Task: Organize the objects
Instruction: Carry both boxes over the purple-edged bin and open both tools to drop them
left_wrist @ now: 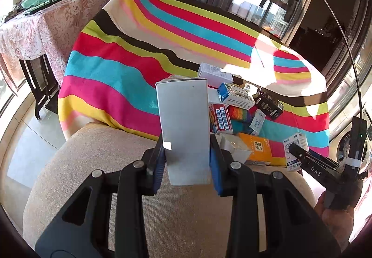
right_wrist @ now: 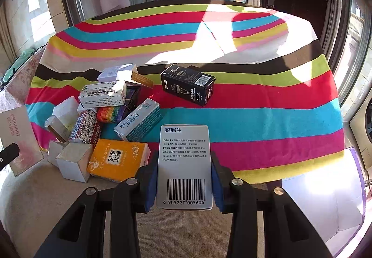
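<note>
Striped cloth (right_wrist: 267,116) | left fingers (left_wrist: 160,162) clamp grey box (left_wrist: 183,118) | right fingers (right_wrist: 217,179) clamp barcode box (right_wrist: 184,165)

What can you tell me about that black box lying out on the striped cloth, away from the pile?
The black box is a small cardboard carton lying on its long side on the striped cloth, set at a slant. Its upper face shows a pale line drawing of a device, and a white barcode label sits near one end. It looks closed and undented. It rests apart from the heap of other boxes; neither pair of tongs touches it.
</note>
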Available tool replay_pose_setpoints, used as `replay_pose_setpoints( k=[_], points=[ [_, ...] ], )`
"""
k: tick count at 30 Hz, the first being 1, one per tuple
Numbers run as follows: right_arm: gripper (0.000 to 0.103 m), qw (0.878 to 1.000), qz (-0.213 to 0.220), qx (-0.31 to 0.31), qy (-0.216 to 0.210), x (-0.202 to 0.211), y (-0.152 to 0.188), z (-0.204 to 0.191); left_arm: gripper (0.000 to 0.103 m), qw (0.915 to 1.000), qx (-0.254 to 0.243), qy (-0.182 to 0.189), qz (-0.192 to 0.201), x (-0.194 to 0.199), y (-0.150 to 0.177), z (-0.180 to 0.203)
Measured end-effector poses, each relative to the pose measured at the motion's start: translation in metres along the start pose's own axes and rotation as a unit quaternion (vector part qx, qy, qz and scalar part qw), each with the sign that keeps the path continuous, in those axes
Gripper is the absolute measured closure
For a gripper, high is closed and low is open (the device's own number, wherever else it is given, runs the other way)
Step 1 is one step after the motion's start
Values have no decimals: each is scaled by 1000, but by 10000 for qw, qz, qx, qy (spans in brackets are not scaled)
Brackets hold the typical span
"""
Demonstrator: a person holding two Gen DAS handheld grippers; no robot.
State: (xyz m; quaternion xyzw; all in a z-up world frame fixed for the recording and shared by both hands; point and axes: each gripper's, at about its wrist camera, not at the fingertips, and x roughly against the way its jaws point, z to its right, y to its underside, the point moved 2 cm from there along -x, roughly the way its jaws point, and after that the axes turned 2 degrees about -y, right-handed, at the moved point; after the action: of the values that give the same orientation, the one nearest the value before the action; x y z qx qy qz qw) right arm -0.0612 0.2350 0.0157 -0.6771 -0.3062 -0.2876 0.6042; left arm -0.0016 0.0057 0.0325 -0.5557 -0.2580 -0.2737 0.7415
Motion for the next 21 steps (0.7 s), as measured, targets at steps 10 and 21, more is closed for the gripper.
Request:
replay_pose_setpoints(
  k=[10, 21],
  points=[
    [63, 9952, 221, -948, 110, 38, 20, 55, 65, 9877, -985, 1112, -496, -10, 27, 97],
    [63, 9786, 26, -1711, 1141, 72, 66, 156, 65, 9476, -1386, 2605, -1224, -29, 52, 196]
  ],
)
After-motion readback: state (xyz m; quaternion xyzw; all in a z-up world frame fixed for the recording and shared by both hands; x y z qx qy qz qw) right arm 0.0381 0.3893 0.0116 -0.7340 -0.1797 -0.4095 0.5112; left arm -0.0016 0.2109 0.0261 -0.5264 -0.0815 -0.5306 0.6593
